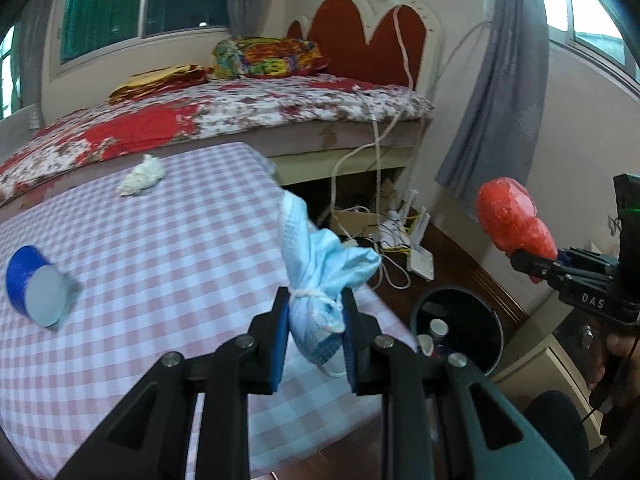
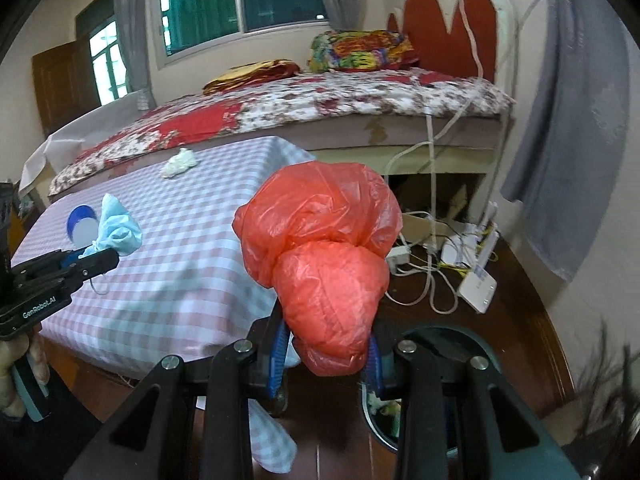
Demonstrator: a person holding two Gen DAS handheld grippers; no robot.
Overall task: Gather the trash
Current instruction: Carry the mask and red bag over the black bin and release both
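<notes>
My left gripper is shut on a crumpled light-blue face mask, held above the right edge of the checked table. My right gripper is shut on a knotted red plastic bag, which hangs above the floor beside the table. From the left wrist view the right gripper and the red bag show at the right; from the right wrist view the left gripper and mask show at the left. A black trash bin with litter inside stands on the floor below both grippers.
A blue cup lies on its side on the table, and a white tissue wad sits near the far edge. A bed stands behind. Cables and a white router lie on the floor near a grey curtain.
</notes>
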